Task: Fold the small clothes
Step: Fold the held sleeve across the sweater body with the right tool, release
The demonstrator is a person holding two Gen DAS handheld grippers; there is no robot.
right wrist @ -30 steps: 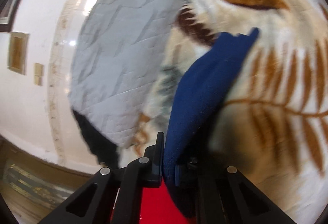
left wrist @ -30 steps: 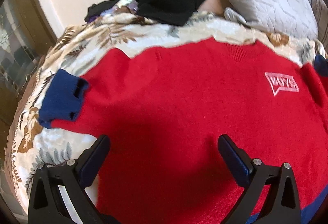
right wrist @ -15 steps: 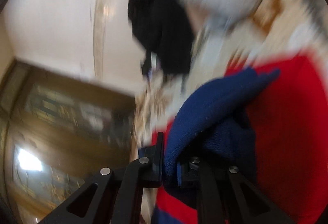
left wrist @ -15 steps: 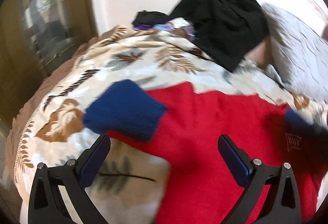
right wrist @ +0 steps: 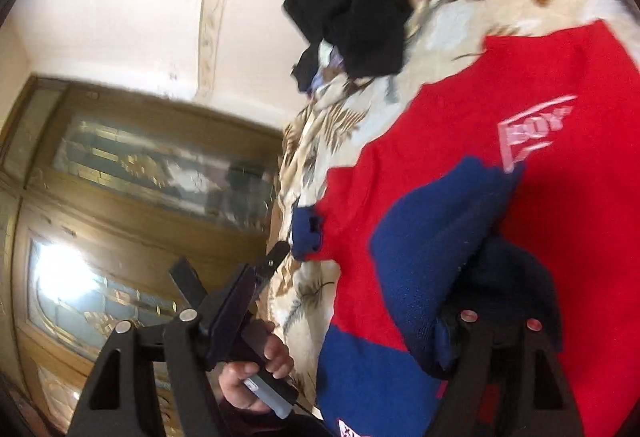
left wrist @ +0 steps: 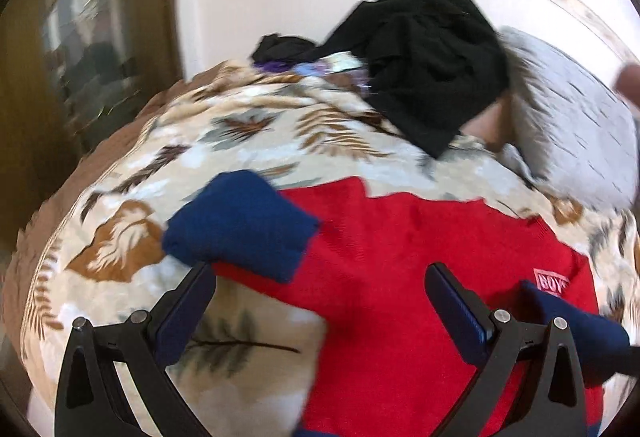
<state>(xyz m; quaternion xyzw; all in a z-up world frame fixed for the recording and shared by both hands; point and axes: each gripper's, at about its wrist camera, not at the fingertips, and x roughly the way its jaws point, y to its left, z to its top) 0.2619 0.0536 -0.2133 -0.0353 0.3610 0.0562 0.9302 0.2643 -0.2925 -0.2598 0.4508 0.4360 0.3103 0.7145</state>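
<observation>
The red sweater lies flat on the bed. The left gripper hangs over it, jaws wide and empty. The right gripper's jaws are opening, with the blue sleeve lying loose between them.

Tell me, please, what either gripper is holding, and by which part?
Nothing: the left gripper is open above the sweater; the right gripper is opening, its fingers off the blue sleeve.

Sweater on blanket; clothes pile behind it
</observation>
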